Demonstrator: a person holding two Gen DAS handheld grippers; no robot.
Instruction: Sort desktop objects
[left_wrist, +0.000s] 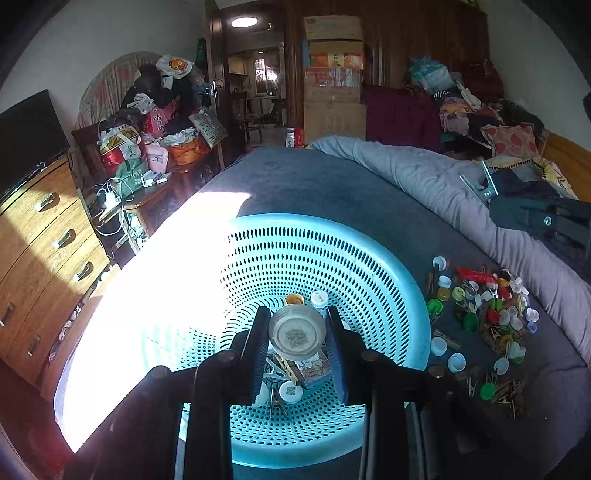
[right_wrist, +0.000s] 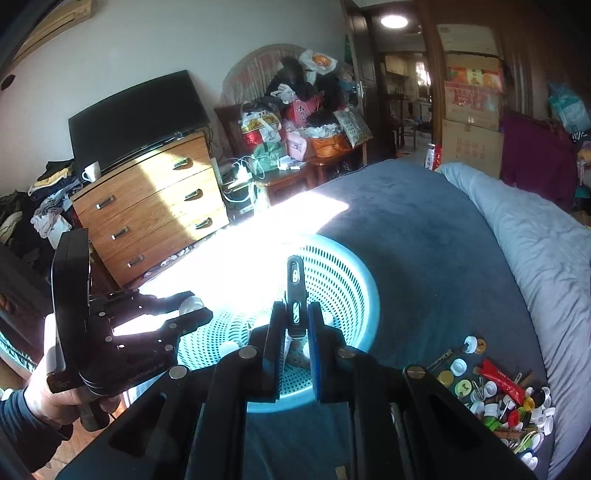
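A light blue perforated basket sits on the dark blue bed cover; it also shows in the right wrist view. My left gripper is shut on a round clear lid with a QR code, held above the basket's bottom, where caps, clips and a small box lie. My right gripper is shut on a metal clip, held over the basket's near side. A pile of bottle caps, clothespins and a red tube lies right of the basket, also in the right wrist view.
A grey duvet runs along the right of the bed. A wooden drawer chest with a TV stands left, next to a cluttered side table. Strong sunlight washes out the basket's left rim. Stacked cardboard boxes stand behind.
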